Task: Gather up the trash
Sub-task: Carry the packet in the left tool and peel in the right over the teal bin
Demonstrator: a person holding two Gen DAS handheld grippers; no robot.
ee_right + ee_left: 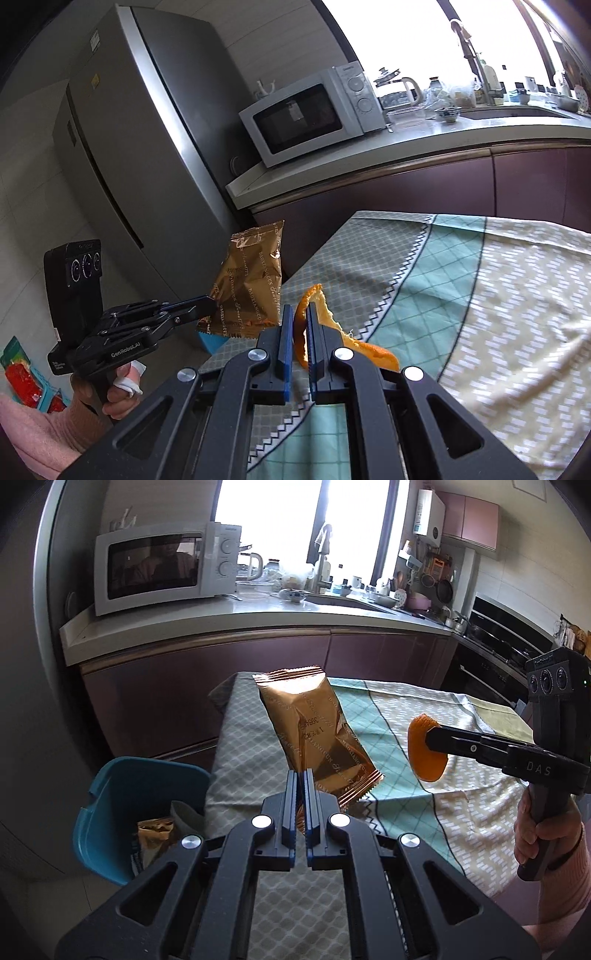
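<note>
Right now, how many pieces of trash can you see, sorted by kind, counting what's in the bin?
Gold wrappers: 2, one held in the left gripper, one in the blue bin.
Orange peel: 1, held in the right gripper.
Total: 3.

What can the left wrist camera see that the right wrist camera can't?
Only the left wrist view shows inside the blue bin, with a gold wrapper already in it, and the stove at the far right.

Only the right wrist view shows the tall grey fridge.

Both show the left claw shut on the gold snack packet, the right claw shut on the orange peel, the microwave and the patterned tablecloth.
</note>
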